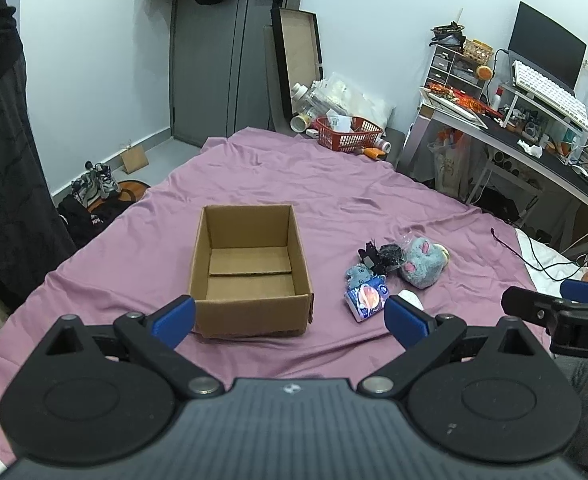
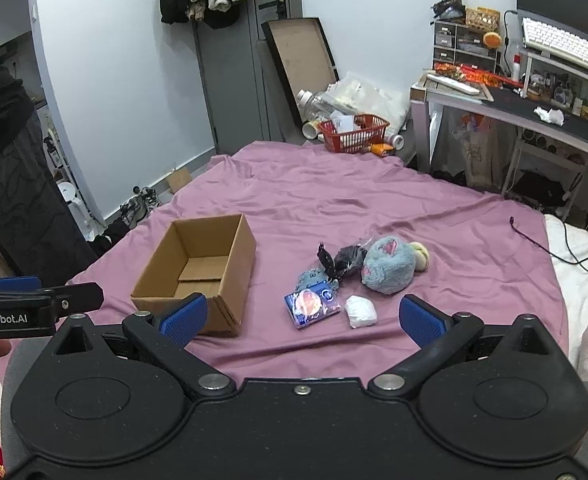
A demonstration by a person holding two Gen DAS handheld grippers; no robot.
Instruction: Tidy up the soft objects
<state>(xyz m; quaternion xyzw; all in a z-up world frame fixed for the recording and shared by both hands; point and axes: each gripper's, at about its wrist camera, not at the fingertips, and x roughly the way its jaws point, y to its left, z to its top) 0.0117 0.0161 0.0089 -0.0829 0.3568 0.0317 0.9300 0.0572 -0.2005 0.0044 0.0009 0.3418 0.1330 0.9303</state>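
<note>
An open cardboard box sits empty on the purple bedsheet. To its right lies a small pile: a grey-blue plush slipper, a black bundle in clear plastic, a small blue plush, a shiny blue packet and a white wad. My left gripper hangs open just short of the box. My right gripper is open too, short of the packet and wad, holding nothing.
A red basket with bottles and bags sits beyond the bed's far edge. A cluttered desk stands at the right. Shoes and a dark bag lie on the floor at the left. A black cable trails across the sheet.
</note>
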